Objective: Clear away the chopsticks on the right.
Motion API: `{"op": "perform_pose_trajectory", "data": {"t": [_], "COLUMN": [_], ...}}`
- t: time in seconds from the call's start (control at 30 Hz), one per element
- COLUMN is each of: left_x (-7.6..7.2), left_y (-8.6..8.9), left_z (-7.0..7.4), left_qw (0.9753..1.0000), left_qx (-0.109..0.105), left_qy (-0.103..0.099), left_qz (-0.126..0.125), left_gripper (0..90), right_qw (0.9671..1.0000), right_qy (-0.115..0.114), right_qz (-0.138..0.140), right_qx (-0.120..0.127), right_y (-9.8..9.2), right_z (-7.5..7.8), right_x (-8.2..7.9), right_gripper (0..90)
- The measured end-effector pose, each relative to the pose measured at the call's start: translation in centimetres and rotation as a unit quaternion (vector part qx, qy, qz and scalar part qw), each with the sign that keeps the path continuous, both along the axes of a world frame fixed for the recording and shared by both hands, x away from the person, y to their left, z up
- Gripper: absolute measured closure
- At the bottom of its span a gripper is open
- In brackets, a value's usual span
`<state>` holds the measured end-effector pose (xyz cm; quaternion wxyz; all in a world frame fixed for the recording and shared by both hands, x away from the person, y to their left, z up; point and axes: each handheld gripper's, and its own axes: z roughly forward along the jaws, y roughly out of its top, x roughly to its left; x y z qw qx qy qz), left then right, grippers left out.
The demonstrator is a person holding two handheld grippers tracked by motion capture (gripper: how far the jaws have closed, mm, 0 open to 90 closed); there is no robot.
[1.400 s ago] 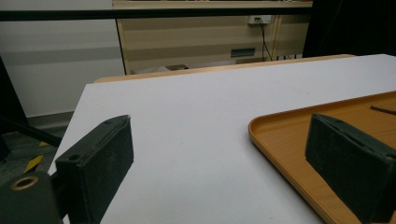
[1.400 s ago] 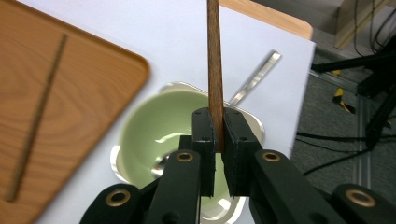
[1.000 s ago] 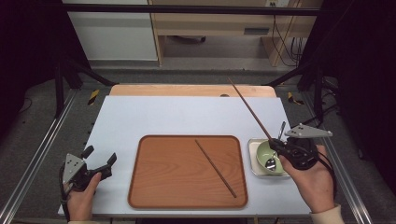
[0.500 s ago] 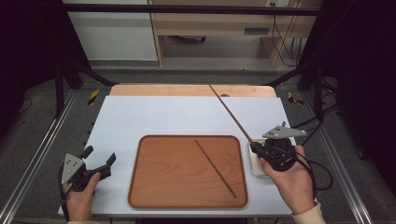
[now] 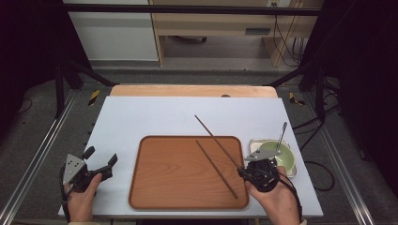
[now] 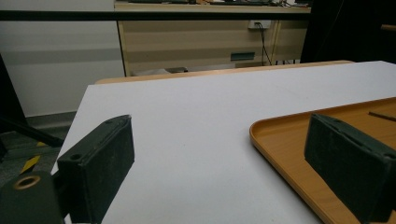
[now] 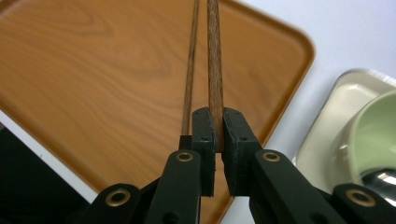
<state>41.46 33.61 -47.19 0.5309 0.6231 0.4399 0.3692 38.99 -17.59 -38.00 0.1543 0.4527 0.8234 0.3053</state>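
The right tool (image 5: pixel 244 172) pinches one chopstick (image 5: pixel 218 141) at its near end; the stick points away and to the left, low over the tray (image 5: pixel 155 187). A second chopstick (image 5: pixel 216 162) lies on the tray just beside it, almost parallel. The left tool (image 5: pixel 101 161) rests spread on the bench (image 5: pixel 155 117), well apart. Compared with a second ago, the right tool has moved left from the bowl (image 5: pixel 286 159) and the stick is lower.

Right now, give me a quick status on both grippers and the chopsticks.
Right gripper shut on held chopstick, over tray. Left gripper open, idle. Second chopstick lies on tray. Nothing in the way.
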Motion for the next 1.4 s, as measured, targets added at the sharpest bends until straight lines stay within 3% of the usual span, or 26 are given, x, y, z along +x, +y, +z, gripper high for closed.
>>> {"op": "perform_pose_trajectory", "data": {"t": [0.27,0.67,1.13,1.4], "left_x": [0.0,0.0,0.0,-0.1], "left_y": [-0.1,-0.4,-0.5,-0.5], "left_z": [0.0,0.1,0.1,0.3], "left_qw": [1.0,1.0,0.9999,0.9999], "left_qx": [0.002,0.004,0.005,0.005], "left_qy": [0.0,-0.002,-0.002,-0.004], "left_qz": [-0.002,-0.007,-0.009,-0.009], "left_gripper": [8.2,8.2,8.3,8.3], "right_qw": [0.9993,0.9976,0.9961,0.9962], "right_qy": [0.036,0.068,0.089,0.087], "right_qz": [-0.004,0.007,0.001,0.005], "right_qx": [0.008,0.001,0.002,0.0], "right_y": [0.6,1.7,2.1,2.3], "right_z": [-3.1,-5.5,-6.7,-7.1], "right_x": [-1.5,-2.5,-2.3,-2.2], "right_gripper": [84.4,84.3,84.3,84.1]}}
